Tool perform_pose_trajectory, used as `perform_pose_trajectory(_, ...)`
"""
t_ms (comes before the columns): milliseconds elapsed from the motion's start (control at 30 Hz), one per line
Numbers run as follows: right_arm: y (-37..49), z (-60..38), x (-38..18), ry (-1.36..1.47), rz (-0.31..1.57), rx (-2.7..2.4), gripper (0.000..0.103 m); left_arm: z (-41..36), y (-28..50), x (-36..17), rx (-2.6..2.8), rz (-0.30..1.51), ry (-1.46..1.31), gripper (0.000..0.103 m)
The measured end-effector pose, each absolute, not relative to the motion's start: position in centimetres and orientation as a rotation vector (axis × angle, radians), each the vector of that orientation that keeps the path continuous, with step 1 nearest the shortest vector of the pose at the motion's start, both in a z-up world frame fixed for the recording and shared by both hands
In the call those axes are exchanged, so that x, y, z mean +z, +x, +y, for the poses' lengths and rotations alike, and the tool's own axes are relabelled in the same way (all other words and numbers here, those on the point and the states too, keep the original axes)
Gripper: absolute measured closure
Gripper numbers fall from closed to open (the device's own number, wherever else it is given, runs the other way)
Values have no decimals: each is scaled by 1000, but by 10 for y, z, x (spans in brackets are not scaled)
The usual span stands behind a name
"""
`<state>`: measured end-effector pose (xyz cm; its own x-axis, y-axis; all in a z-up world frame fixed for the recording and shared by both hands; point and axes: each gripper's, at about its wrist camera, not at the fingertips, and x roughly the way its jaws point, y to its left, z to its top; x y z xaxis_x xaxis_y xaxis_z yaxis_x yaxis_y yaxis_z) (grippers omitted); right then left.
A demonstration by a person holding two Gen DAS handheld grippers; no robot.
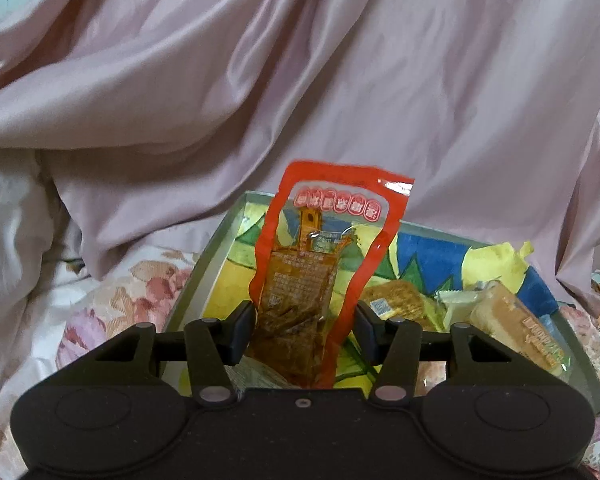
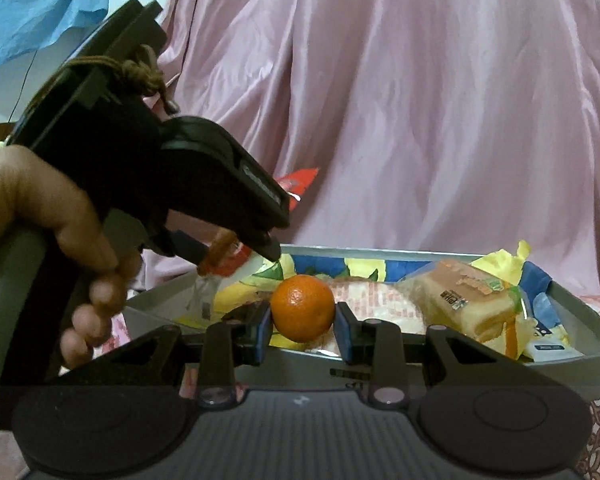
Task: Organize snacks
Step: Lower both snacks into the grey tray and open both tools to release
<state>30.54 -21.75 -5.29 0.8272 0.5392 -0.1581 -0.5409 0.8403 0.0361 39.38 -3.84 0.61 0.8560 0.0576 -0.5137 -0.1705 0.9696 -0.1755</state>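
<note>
Left hand-held gripper (image 1: 305, 332) grips a red packet (image 1: 316, 264) above the tray (image 1: 204, 280). Right hand-held gripper (image 2: 302, 326) squeezes an orange (image 2: 302, 307) over the tray's near edge. Tray sits on the bed (image 1: 112, 304).

left gripper (image 1: 305, 322): jaws clamped, tilted downward | right gripper (image 2: 302, 326): jaws clamped, near level | left hand (image 2: 48, 240): wrapped round handle

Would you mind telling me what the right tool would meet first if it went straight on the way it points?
Probably the wrapped bread in the tray, just behind the orange held by the right tool; depth is unclear.
</note>
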Motion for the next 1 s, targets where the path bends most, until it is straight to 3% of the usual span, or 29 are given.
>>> perform_pose_trajectory(233,309,-212,-53,-12,180,580,65,-33,393,2,133,532,-242,45)
perform_pose_trajectory(367,312,-209,-53,-16,183,580,61,-30,390,3,132,520,-245,31)
perform_pose_trajectory(467,313,-208,-54,-18,180,574,56,-28,385,5,129,509,-259,27)
perform_pose_trajectory(600,311,-208,-52,-17,174,564,44,-23,374,11,139,479,-270,10)
perform_pose_trajectory(800,301,-214,-40,-6,132,539,19,-13,347,30,158,412,-277,1)
perform_pose_trajectory(1000,279,-223,-20,8,79,506,4,-4,310,48,172,339,-301,1)
